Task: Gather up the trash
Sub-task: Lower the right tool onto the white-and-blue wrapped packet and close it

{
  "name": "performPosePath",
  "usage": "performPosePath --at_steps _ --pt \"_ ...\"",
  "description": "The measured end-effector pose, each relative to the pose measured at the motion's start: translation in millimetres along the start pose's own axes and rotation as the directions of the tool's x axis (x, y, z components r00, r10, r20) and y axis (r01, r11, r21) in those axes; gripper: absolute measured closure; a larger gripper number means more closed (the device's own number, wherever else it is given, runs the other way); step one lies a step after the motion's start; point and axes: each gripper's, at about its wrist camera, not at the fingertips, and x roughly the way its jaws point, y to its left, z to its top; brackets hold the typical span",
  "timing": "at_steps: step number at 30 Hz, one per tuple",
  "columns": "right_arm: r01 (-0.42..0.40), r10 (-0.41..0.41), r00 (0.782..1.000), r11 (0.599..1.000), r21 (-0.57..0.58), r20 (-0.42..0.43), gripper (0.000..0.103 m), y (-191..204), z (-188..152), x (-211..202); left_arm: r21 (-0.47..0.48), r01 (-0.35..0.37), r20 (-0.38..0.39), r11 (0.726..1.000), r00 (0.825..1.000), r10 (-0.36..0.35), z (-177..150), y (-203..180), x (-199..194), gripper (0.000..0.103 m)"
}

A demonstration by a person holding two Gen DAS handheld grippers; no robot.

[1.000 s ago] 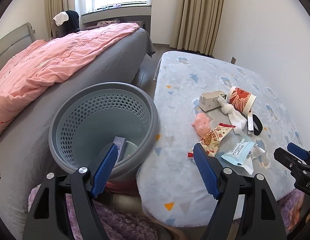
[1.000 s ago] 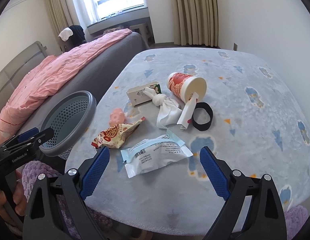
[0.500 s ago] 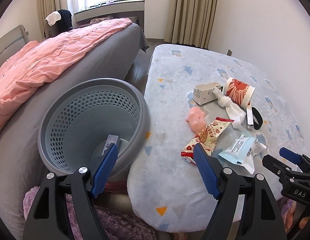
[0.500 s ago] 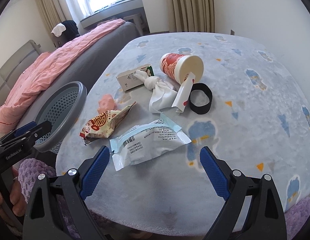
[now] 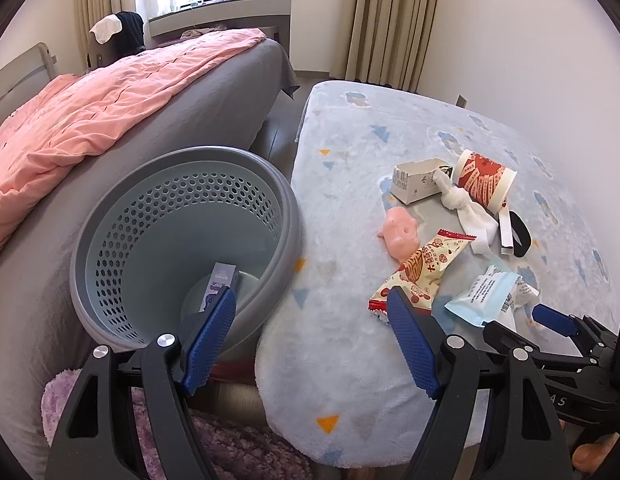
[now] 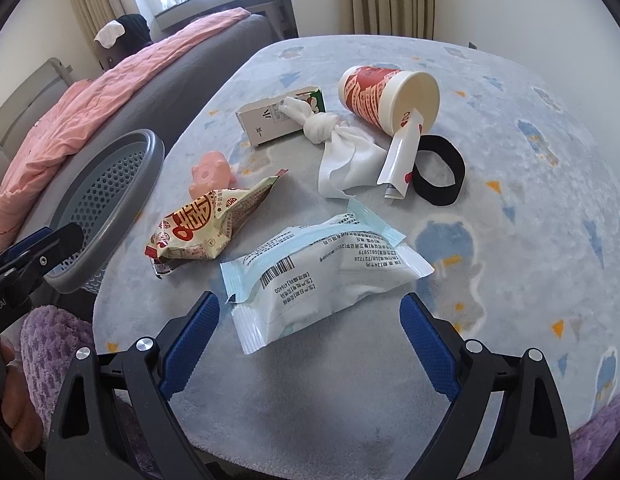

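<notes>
Now my right claw (image 6: 305, 336) hangs released over the near edge of the blanket-covered table (image 6: 510, 128), its blue pads apart on either side of the pale blue packet (image 6: 322, 268), which I judge is my next pick. My left claw (image 5: 310, 340) is released too, empty, beside the grey basket (image 5: 109, 240) on the left, where one small box (image 5: 221, 280) already lies. The snack wrapper (image 6: 205, 228), pink toy (image 6: 211, 172), carton (image 6: 277, 120), cup (image 6: 386, 96) and black band (image 6: 438, 172) lie farther off.
</notes>
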Motion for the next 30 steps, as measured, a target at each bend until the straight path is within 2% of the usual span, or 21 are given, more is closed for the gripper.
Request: performPosePath --at_steps 15,22,30 --pt "0.086 -0.087 0.996 0.988 0.13 0.006 0.013 -57.9 -16.1 -22.5 0.02 0.027 0.007 0.999 1.0 -0.027 0.2 -9.3 -2.3 0.028" --pt "0.066 -0.071 0.997 0.991 0.118 0.037 0.013 -46.6 -4.0 -30.5 0.047 0.043 0.027 0.998 0.999 -0.044 5.2 -16.7 -2.5 0.028" --pt "0.062 -0.066 0.997 0.992 0.114 0.031 0.013 -26.1 23.8 -3.9 0.053 0.046 0.042 0.998 0.998 -0.048 7.2 -15.5 -1.8 0.028"
